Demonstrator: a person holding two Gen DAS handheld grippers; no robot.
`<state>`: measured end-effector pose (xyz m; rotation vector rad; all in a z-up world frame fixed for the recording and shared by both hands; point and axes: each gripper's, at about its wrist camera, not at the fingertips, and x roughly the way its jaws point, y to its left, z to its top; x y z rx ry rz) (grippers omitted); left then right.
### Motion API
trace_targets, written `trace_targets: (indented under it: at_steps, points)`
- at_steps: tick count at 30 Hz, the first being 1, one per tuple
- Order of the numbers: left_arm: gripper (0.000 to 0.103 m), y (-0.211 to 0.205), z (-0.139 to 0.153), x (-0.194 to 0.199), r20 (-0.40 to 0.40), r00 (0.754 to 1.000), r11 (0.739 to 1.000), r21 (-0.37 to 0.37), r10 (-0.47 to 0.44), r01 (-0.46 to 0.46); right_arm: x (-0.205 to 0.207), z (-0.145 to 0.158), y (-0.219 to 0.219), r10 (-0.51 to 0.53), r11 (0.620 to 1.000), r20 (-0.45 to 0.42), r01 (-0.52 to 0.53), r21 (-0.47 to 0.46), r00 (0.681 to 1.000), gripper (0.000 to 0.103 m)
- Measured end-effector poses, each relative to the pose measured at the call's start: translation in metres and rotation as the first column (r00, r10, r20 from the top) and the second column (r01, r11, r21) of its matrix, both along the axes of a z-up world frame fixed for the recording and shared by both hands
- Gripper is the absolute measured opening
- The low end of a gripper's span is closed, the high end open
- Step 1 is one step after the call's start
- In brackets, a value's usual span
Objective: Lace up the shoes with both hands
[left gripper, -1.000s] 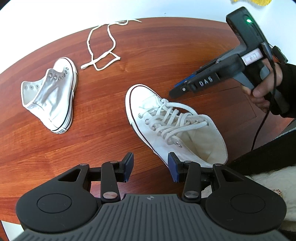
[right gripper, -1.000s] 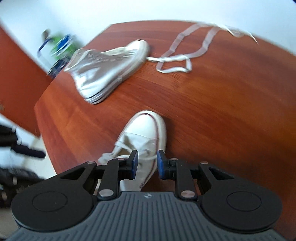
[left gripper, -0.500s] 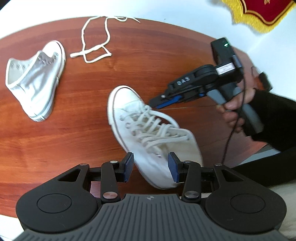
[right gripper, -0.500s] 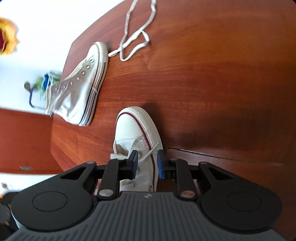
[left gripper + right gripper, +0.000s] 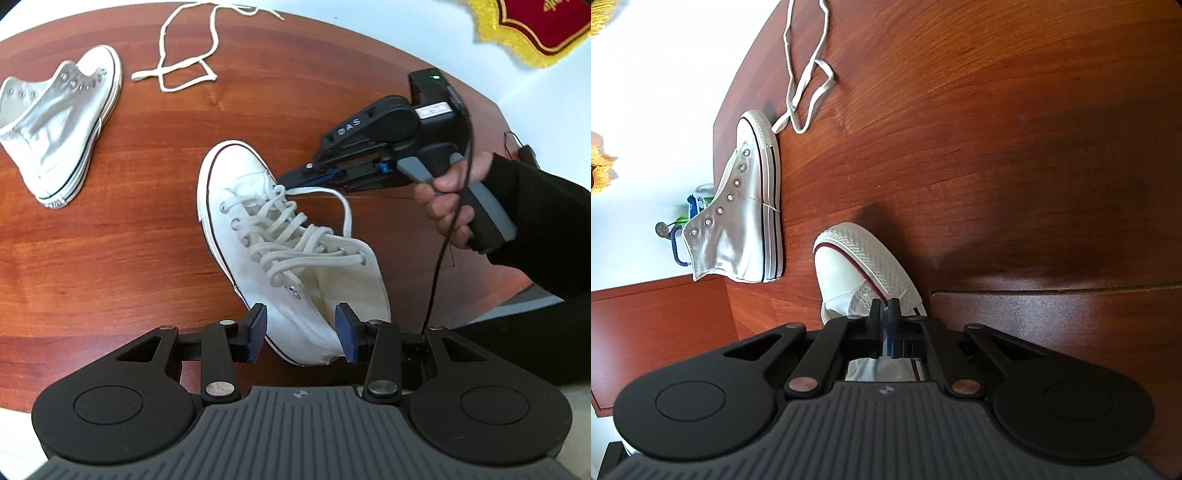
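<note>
On the wooden table [image 5: 110, 266] the laced shoe [image 5: 295, 258] stands between your left gripper's [image 5: 301, 332] pads, which sit apart at either side of its heel, not pressing. Your right gripper [image 5: 884, 314] has its pads together on the lace end [image 5: 314, 190] at the toe. Farther off lie the unlaced shoe [image 5: 55, 125] and a loose lace [image 5: 184, 66].

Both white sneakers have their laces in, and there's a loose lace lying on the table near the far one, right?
Not quite. Only the near sneaker is laced. The far sneaker has bare eyelets and no lace in it, as the left wrist view shows. The rest is right: the loose lace lies on the wooden table near that far sneaker.
</note>
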<state>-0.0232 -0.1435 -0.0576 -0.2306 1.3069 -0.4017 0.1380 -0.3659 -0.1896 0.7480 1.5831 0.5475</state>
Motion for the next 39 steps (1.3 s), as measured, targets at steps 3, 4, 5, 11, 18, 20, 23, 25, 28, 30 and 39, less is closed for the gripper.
trace_targets:
  at_steps: [3, 4, 5, 11, 18, 20, 23, 25, 28, 30, 39]
  points:
    - [0.044, 0.000, -0.004, 0.000, -0.009, 1.000, 1.000, -0.001, 0.008, -0.008, -0.001, 0.011, 0.002, 0.038, 0.999, 0.046, -0.038, 0.004, 0.998, 0.002]
    - [0.044, 0.000, -0.005, 0.000, -0.010, 1.000, 1.000, -0.001, 0.011, -0.011, -0.001, 0.013, 0.003, 0.050, 0.999, 0.057, -0.050, 0.004, 0.997, 0.002]
    - [0.044, 0.001, -0.006, -0.001, -0.011, 1.000, 1.000, 0.000, 0.016, -0.016, -0.003, 0.021, 0.005, 0.080, 0.997, 0.087, -0.080, 0.002, 0.993, 0.002]
    - [0.044, 0.006, -0.009, -0.004, -0.013, 0.999, 0.999, 0.004, 0.043, -0.043, -0.015, 0.063, 0.019, 0.237, 0.969, 0.245, -0.246, 0.004, 0.940, 0.002]
    - [0.044, 0.006, -0.007, -0.009, 0.004, 0.999, 0.999, 0.005, 0.045, -0.045, -0.042, 0.099, 0.041, 0.432, 0.886, 0.359, -0.463, 0.000, 0.827, 0.002]
    - [0.044, 0.007, -0.006, -0.010, 0.009, 0.999, 0.999, 0.004, 0.046, -0.046, -0.051, 0.105, 0.050, 0.497, 0.847, 0.380, -0.530, -0.021, 0.780, 0.002]
    - [0.044, 0.007, -0.004, -0.012, 0.018, 0.999, 0.999, 0.003, 0.049, -0.049, -0.060, 0.109, 0.059, 0.566, 0.796, 0.390, -0.604, -0.030, 0.727, 0.002]
    - [0.044, 0.008, -0.002, -0.014, 0.028, 0.998, 0.999, 0.001, 0.051, -0.051, -0.065, 0.112, 0.065, 0.606, 0.762, 0.393, -0.646, -0.039, 0.691, 0.002]
    - [0.044, 0.009, 0.001, -0.016, 0.037, 0.998, 0.998, 0.001, 0.056, -0.056, -0.073, 0.116, 0.076, 0.666, 0.704, 0.405, -0.708, -0.061, 0.627, 0.002]
    - [0.044, 0.014, 0.003, -0.017, 0.039, 0.996, 0.997, -0.011, 0.077, -0.077, -0.078, 0.117, 0.082, 0.706, 0.662, 0.412, -0.743, -0.098, 0.575, 0.002]
    - [0.044, 0.027, 0.012, -0.019, 0.115, 0.992, 0.998, 0.006, 0.058, -0.059, -0.087, 0.127, 0.090, 0.804, 0.519, 0.445, -0.832, -0.198, 0.395, 0.002]
